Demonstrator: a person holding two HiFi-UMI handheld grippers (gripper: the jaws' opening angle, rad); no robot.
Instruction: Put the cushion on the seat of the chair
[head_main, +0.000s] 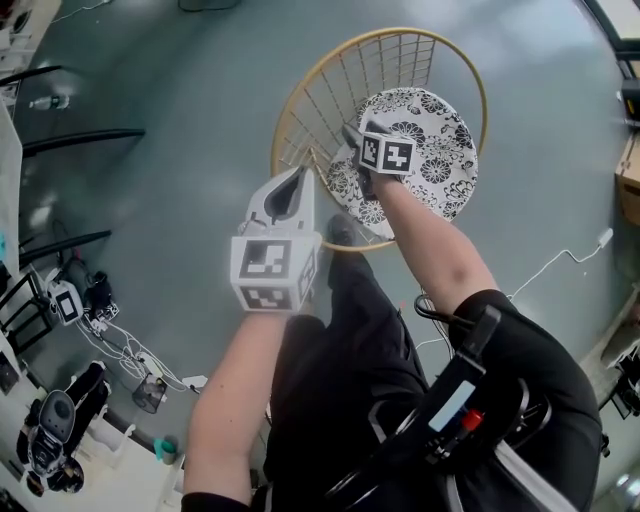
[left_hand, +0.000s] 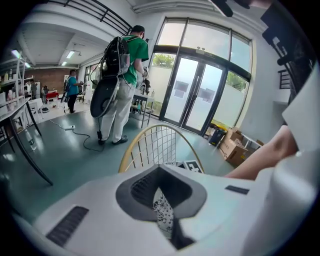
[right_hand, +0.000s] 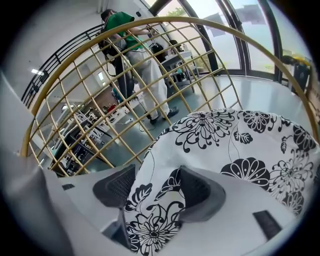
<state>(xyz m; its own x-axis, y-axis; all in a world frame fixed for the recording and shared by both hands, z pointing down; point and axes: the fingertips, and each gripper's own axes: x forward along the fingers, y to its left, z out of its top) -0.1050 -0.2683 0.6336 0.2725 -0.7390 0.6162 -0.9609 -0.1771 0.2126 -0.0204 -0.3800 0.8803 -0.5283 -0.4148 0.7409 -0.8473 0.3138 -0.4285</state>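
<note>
A round white cushion with black flowers (head_main: 430, 140) lies tilted in the gold wire chair (head_main: 300, 90), against its seat and right side. My right gripper (head_main: 352, 135) is at the cushion's near left edge. In the right gripper view its jaws (right_hand: 157, 180) stand apart with the cushion's edge (right_hand: 240, 145) between them, the pads not pressing it. My left gripper (head_main: 298, 175) hovers before the chair's near rim, tips together, holding nothing. In the left gripper view (left_hand: 159, 170) the chair back (left_hand: 130, 150) rises just beyond it.
A person in a green shirt with a backpack (left_hand: 122, 75) stands beyond the chair. Cables and devices (head_main: 100, 310) litter the floor at left, and a white cable (head_main: 560, 260) runs at right. Cardboard boxes (left_hand: 235, 145) sit by the glass doors.
</note>
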